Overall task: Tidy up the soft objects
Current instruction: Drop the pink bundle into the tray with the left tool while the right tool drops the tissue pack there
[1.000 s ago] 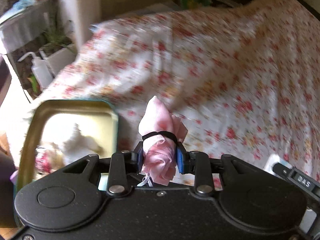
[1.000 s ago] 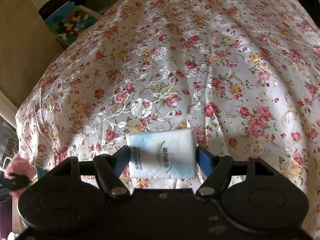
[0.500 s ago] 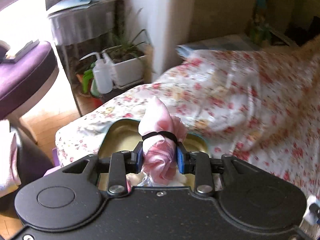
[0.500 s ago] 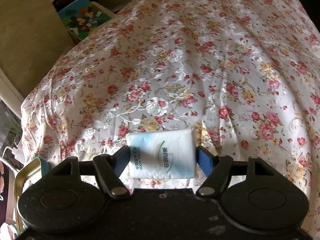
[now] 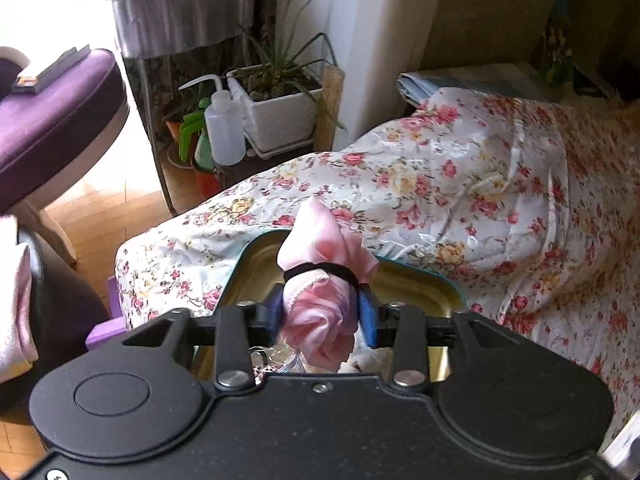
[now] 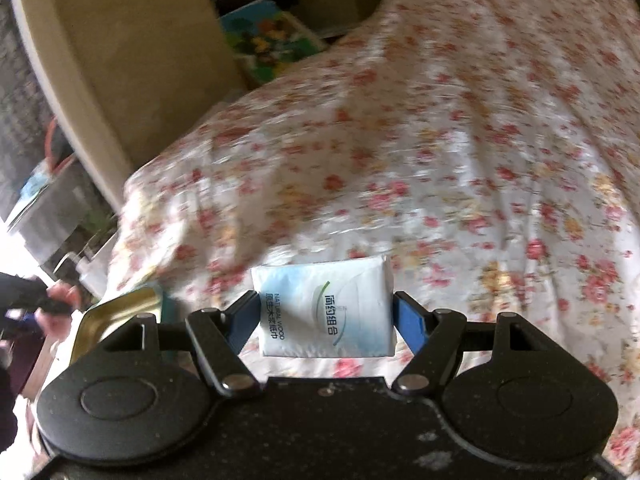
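Note:
My left gripper (image 5: 320,312) is shut on a pink cloth bundle (image 5: 324,280) tied with a black band, held above an open gold metal tin (image 5: 416,284) on the floral bedspread. Soft items lie in the tin, mostly hidden behind the gripper. My right gripper (image 6: 325,316) is shut on a white and blue tissue pack (image 6: 325,310), held above the bedspread. The tin (image 6: 120,312) shows at the lower left of the right wrist view, with the pink bundle (image 6: 56,308) blurred beside it.
The floral bedspread (image 5: 480,184) covers the bed. Left of the bed stand a white planter (image 5: 276,112), a squeeze bottle (image 5: 224,128), a purple seat (image 5: 52,120) and a draped side table (image 5: 180,16). A colourful box (image 6: 268,44) lies beyond the bed.
My left gripper has swung left with the pink bundle and now sits over the tin. My right gripper has turned left with the tissue pack, bringing the tin into its view.

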A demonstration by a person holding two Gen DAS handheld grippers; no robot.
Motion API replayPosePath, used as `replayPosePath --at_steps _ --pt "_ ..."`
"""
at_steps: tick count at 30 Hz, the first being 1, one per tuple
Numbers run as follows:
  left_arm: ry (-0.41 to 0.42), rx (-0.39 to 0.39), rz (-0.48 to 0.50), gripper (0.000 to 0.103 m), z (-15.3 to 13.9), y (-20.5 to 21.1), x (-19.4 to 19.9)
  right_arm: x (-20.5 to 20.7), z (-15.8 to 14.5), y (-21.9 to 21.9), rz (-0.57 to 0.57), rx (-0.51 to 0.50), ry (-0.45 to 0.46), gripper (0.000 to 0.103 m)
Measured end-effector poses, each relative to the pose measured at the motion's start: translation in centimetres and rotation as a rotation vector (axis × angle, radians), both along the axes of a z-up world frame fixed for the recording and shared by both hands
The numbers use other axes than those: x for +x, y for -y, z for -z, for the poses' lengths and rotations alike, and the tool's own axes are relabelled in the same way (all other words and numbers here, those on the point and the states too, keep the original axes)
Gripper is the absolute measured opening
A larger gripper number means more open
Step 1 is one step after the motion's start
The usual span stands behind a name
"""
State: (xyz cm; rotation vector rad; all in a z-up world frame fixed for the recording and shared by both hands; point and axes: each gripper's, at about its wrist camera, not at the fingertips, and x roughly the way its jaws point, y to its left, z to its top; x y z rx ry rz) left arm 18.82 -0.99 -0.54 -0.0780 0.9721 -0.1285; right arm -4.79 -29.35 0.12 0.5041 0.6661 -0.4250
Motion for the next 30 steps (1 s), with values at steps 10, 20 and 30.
replayPosePath --at_steps 10,20,30 --pt "0.062 -0.013 -0.034 0.064 -1.3 -2.2 -0.7 5.2 -1.3 -9.2 -0.204 0.022 -0.024 0.072" --pt "0.089 -0.031 -0.085 0.065 -2.5 -5.4 -1.3 14.0 -4.1 -14.6 -0.283 0.027 -0.033 0.072" --pt "0.031 -0.121 -0.121 0.065 -2.5 -7.7 -1.2 17.0 -5.2 -16.2 -0.297 0.014 -0.027 0.083"
